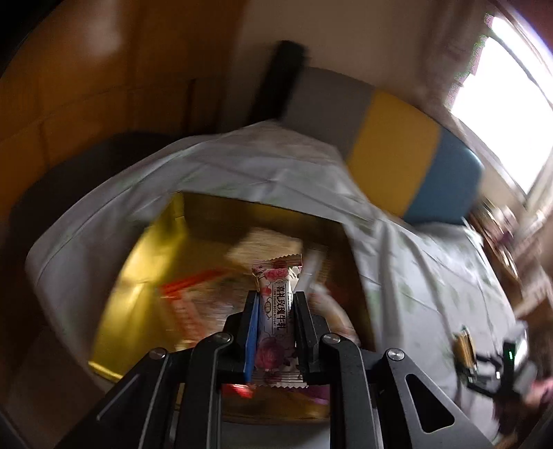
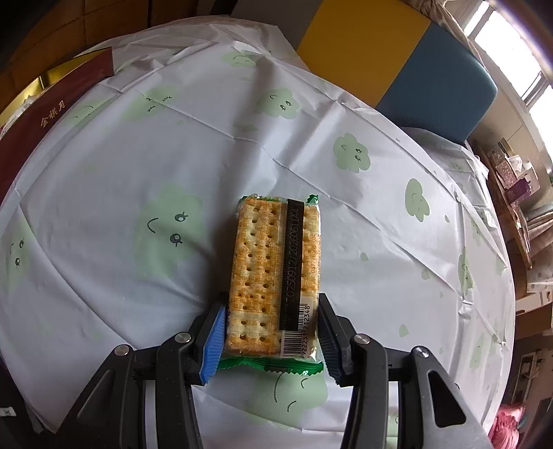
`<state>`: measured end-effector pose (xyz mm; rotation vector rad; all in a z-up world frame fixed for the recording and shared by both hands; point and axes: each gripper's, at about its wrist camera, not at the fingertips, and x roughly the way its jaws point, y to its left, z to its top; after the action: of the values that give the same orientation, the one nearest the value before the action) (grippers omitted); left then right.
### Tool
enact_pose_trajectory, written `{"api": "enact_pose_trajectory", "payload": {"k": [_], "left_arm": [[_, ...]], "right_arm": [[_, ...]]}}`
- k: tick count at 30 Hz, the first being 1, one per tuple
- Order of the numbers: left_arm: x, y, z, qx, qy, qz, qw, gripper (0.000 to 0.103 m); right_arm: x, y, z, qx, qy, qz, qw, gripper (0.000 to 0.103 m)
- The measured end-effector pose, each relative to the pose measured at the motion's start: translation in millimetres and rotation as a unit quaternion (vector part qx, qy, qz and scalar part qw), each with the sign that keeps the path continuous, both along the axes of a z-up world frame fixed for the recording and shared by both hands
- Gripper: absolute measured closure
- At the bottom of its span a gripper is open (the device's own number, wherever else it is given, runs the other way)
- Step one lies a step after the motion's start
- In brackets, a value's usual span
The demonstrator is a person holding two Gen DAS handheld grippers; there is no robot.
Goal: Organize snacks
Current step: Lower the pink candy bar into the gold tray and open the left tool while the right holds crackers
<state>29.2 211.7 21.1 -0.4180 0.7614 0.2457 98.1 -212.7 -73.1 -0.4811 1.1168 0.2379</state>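
My left gripper (image 1: 275,300) is shut on a pink rose-printed nougat bar (image 1: 276,311), held upright between the pads above a gold box (image 1: 145,262) that holds several blurred snack packs. In the right wrist view my right gripper (image 2: 273,311) is shut on a clear pack of crackers (image 2: 273,273) with green ends and a barcode, gripped at its near end. The pack lies lengthwise over the white tablecloth (image 2: 138,148) with green cloud faces. The right gripper and its cracker pack (image 1: 465,349) also show blurred at the right of the left wrist view.
A dark red box lid (image 2: 52,114) with gold lettering lies at the table's far left edge. Beyond the table stands a bench with grey, yellow (image 2: 359,31) and blue (image 2: 446,86) cushions. Shelves with boxes (image 2: 518,179) line the right, under a bright window.
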Motion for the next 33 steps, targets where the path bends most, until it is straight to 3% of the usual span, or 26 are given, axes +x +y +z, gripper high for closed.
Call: {"api": "enact_pose_trajectory", "payload": {"k": [2, 9, 18, 24, 33], "left_arm": [[-1.7, 17.8, -6.3, -0.019, 0.008, 0.023, 0.9995, 0.084], [16.2, 28.5, -30.5, -0.04, 0.036, 0.028, 0.9982, 0.081], [44.7, 18.7, -74.5, -0.013, 0.091, 0.01, 0.9957, 0.074], [34.0, 9.0, -70.1, 0.015, 0.094, 0.018, 0.9953, 0.072], [11.7, -16.4, -39.6, 0.067, 0.065, 0.012, 0.9955, 0.072]], "right_arm": [[-0.3, -0.1, 0.4, -0.001, 0.0, 0.0, 1.0, 0.054], [-1.1, -0.2, 0.9, -0.001, -0.001, 0.001, 1.0, 0.054], [0.0, -0.7, 0.9, 0.001, -0.001, -0.002, 1.0, 0.054], [-0.4, -0.7, 1.2, 0.0, -0.001, -0.001, 1.0, 0.054], [-2.1, 0.7, 1.3, -0.009, -0.006, 0.0, 1.0, 0.054]]}}
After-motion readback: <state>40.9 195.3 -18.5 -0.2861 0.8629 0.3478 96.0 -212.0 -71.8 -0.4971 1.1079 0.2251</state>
